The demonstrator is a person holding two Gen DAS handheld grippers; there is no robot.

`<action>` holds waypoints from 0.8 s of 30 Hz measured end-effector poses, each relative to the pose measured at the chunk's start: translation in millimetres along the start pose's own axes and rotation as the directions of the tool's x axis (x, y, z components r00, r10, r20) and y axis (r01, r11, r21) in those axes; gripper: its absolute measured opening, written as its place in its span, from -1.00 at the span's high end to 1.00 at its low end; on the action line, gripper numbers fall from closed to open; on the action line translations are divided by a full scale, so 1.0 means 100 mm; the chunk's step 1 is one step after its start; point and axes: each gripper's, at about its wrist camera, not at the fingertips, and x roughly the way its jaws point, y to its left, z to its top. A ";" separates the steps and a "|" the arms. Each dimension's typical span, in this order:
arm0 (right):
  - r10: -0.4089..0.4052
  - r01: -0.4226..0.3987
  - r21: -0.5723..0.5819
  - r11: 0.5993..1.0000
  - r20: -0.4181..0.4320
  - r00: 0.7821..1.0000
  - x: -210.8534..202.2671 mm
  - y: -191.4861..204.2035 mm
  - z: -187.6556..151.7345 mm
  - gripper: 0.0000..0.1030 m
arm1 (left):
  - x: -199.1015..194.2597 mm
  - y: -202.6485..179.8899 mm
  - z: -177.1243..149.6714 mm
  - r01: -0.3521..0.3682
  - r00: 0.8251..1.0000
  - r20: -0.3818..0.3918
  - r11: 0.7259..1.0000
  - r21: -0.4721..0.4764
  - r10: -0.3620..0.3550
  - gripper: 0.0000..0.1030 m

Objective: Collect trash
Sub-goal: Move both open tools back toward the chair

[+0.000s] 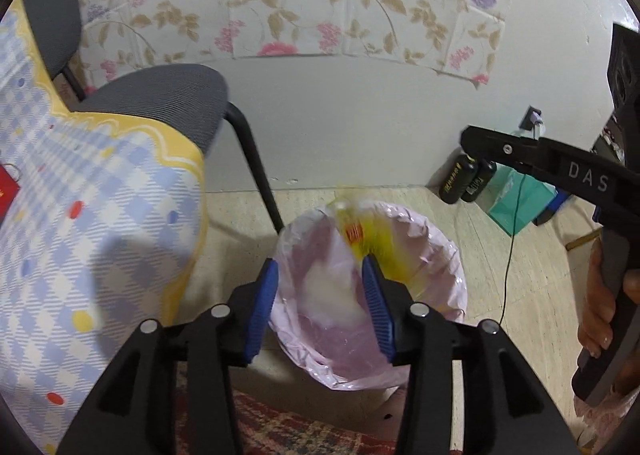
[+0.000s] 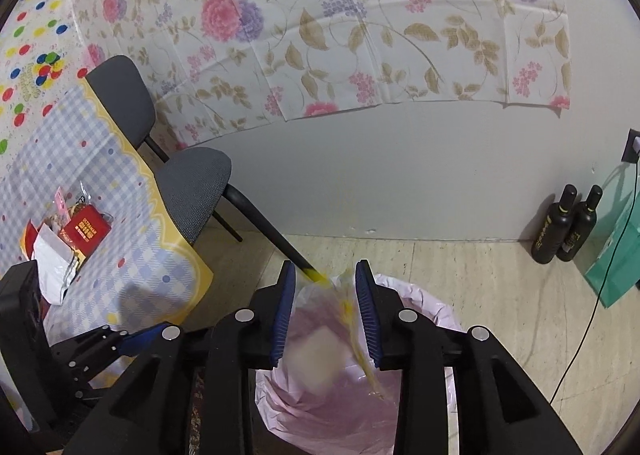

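A bin lined with a pink bag [image 1: 440, 255] stands on the floor under both grippers. My left gripper [image 1: 320, 267] hangs open over its mouth, a blurred white piece [image 1: 332, 295] loose below the pads. A blurred yellow wrapper [image 1: 360, 239] hangs free just past the right fingertip. In the right wrist view my right gripper [image 2: 325, 269] is open above the pink bag [image 2: 432, 311], with the yellow wrapper [image 2: 348, 307] streaking along its right pad and a pale square piece [image 2: 316, 359] inside the bag. More trash, including a red box [image 2: 86, 233] and a white packet [image 2: 52, 259], lies on the table.
A table with a blue checked cloth [image 2: 120, 175] is at the left, and a grey chair [image 1: 160, 95] sits beside it, one leg next to the bin. Two black bottles [image 2: 568, 223], a teal bag [image 2: 616, 255] and a black cable [image 2: 580, 335] are at the right wall. A rug [image 1: 280, 431] lies below.
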 end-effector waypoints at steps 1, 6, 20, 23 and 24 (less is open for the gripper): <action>0.000 0.000 -0.003 1.000 0.008 1.000 -0.02 0.01 0.02 0.34 | -0.06 0.04 0.01 -0.013 1.000 0.017 1.000 -0.007 0.013 0.15; -0.017 0.023 -0.087 0.996 0.065 0.998 -0.14 0.23 0.14 0.34 | -0.36 0.28 0.10 -0.089 0.991 0.094 0.994 -0.064 0.095 0.09; 0.140 -0.115 -0.328 0.938 0.053 0.989 -0.06 1.22 0.26 0.33 | -1.16 1.00 0.05 -0.285 0.920 0.197 0.925 -0.250 0.337 -0.14; 0.177 -0.158 -0.361 0.919 0.019 0.984 0.07 1.50 0.30 0.25 | -1.29 1.23 -0.03 -0.324 0.901 0.192 0.898 -0.299 0.389 -0.14; 0.186 -0.168 -0.369 0.914 0.013 0.982 0.09 1.57 0.30 0.24 | -1.35 1.33 -0.07 -0.339 0.892 0.189 0.884 -0.322 0.411 -0.14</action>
